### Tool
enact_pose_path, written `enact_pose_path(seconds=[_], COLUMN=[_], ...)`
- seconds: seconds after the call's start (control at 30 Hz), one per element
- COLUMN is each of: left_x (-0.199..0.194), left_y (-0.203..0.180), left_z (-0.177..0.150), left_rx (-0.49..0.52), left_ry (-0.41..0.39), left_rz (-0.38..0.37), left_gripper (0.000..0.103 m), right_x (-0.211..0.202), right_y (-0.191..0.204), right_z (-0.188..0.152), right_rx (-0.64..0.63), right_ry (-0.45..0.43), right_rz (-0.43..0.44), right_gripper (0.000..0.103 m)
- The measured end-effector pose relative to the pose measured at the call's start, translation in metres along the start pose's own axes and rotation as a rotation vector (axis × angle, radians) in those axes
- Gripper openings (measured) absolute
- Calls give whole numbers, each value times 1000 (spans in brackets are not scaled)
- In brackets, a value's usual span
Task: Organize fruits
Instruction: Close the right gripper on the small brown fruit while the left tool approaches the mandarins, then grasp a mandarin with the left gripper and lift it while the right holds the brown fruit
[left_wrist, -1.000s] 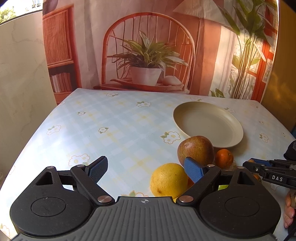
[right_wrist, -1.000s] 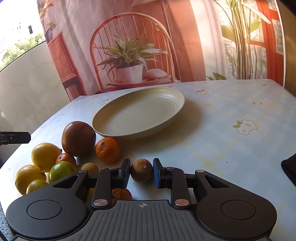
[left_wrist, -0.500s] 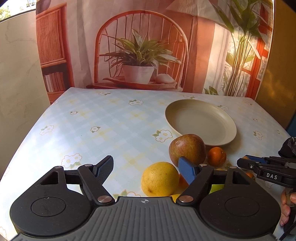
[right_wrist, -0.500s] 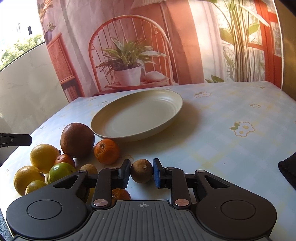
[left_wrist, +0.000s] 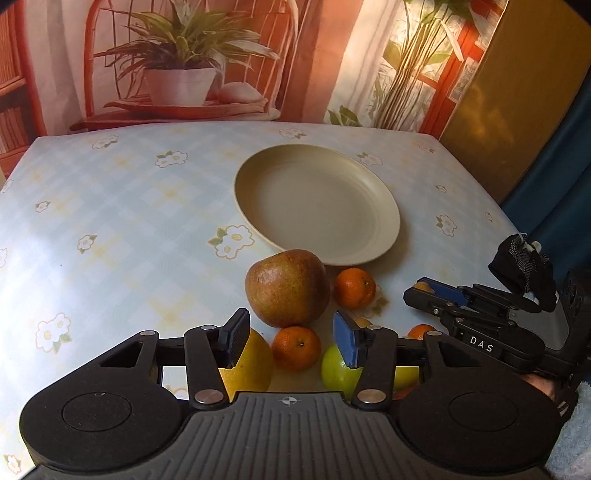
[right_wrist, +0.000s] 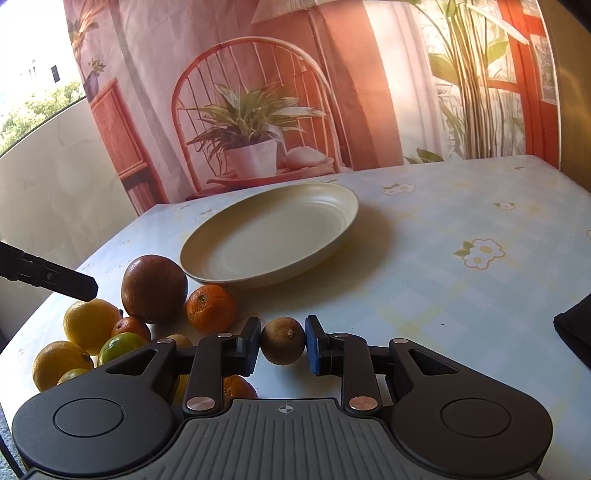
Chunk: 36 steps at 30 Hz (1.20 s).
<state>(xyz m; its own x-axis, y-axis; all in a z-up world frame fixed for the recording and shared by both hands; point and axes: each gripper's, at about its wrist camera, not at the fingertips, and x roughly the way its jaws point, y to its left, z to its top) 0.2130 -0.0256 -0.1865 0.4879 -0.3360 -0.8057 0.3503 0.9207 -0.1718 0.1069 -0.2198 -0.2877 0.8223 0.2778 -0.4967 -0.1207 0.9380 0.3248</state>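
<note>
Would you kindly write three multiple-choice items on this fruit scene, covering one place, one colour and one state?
1. Where is the small brown fruit?
A. on the plate
B. between the right gripper's fingers
C. behind the plant

2. What colour is the plate?
A. cream
B. blue
C. black

3. What does the plate hold?
A. two oranges
B. a lemon
C. nothing

Key: 1 B, both pads flank and press it; 2 A, its rim and floor look cream; 3 C, all fruit lies on the tablecloth beside it.
</note>
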Motion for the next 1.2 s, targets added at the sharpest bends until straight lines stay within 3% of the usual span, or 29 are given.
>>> enact_pose_path(seconds=[0.2, 0.53, 0.97, 1.2], left_x=[26, 48, 66, 70], left_y=[-6, -11, -4, -14], left_z=[8, 12, 14, 13], left_rx=[29, 47, 8, 75], left_ry=[109, 207, 249, 247], left_rz=[-17, -18, -5, 41], left_gripper=[49, 48, 45, 44], right_x=[0, 1, 2, 2], right_y=[-1, -1, 0, 0], right_z=[0, 1, 1, 0], right_rx=[7, 6, 5, 5], right_ry=[-2, -2, 0, 1], right_rz=[3, 0, -5, -7], right_gripper=[24, 24, 24, 24])
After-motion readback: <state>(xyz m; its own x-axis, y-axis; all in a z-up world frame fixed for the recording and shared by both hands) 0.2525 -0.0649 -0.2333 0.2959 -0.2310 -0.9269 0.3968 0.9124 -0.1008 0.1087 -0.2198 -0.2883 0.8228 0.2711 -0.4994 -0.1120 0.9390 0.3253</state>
